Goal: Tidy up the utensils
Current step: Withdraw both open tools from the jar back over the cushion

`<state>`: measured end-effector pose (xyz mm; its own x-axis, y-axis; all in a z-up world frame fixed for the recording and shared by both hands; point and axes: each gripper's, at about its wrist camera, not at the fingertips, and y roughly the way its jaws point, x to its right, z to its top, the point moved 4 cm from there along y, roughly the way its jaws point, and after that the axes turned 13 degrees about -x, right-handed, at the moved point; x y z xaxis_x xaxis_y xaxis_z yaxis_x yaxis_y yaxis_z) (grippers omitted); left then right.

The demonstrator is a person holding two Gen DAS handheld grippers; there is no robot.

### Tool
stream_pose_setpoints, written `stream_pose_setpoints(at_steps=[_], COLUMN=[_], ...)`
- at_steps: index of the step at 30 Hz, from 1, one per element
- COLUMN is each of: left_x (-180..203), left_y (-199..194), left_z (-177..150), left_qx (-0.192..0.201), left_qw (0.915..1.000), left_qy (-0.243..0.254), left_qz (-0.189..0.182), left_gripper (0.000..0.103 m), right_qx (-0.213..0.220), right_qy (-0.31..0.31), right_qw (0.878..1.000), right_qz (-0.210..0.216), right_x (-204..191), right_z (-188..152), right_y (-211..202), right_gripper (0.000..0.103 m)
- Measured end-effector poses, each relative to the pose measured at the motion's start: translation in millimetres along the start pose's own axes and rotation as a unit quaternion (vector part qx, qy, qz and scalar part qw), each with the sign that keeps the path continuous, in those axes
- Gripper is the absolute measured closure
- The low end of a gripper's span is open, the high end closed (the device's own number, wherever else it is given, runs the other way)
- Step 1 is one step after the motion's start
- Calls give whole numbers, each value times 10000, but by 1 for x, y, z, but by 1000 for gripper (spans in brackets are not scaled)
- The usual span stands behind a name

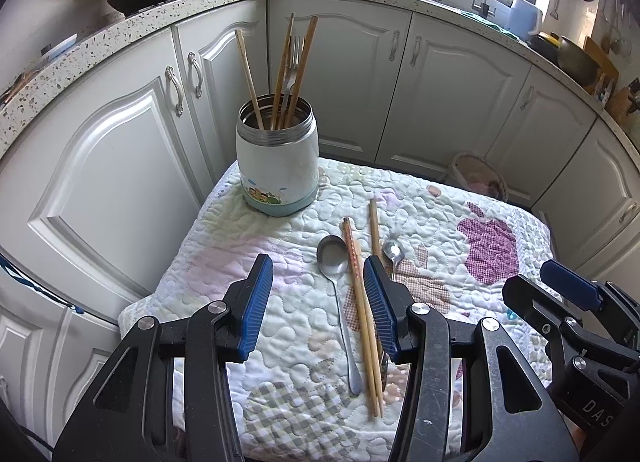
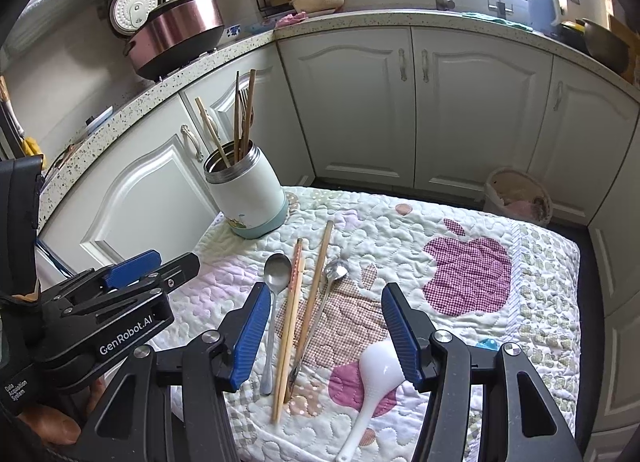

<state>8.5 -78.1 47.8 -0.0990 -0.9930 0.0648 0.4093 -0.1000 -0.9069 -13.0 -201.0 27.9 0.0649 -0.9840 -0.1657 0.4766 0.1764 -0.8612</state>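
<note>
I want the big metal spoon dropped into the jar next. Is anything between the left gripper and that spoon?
Nothing visible. The left gripper is open above the quilt, and the big spoon lies bare between its fingers. Chopsticks lie right beside the spoon. The jar stands beyond, its mouth partly filled with utensils.

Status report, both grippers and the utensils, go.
Left gripper open, empty. Right gripper open, empty, above the quilt. Spoons, chopsticks, white rice paddle loose on quilt. Holder jar upright, partly filled, path clear.
</note>
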Motion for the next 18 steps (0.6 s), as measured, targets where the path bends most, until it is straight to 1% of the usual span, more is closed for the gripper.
stream_pose_setpoints(at_steps=[4,8,9,12,16,17,18], left_x=[-2,-15,-21,-34,-45,-46,-47], left_y=[1,5,8,17,39,46,51], left_z=[0,2,3,3,2,1,0], left_qx=[-47,-250,-314,-490,-805,-895,-972], left_qw=[9999,9975,9963,9922,9861,9840,9820], left_qy=[-42,-254,-341,-597,-808,-852,-888], left_qz=[-96,-617,-723,-976,-1212,-1286,-1357], left_gripper=[56,56,55,47,46,46,46], right_qx=[11,-29,-64,-190,-350,-396,-465], right_qy=[5,31,46,132,260,255,245], right_qw=[10000,10000,10000,9997,9985,9983,9980], right_qz=[-21,-28,-27,92,325,354,363], right_x=[1,6,9,19,28,29,31], right_z=[-1,-3,-4,-6,-8,-8,-9], right_y=[-1,1,4,14,34,39,47], right_gripper=[44,44,44,44,44,45,51])
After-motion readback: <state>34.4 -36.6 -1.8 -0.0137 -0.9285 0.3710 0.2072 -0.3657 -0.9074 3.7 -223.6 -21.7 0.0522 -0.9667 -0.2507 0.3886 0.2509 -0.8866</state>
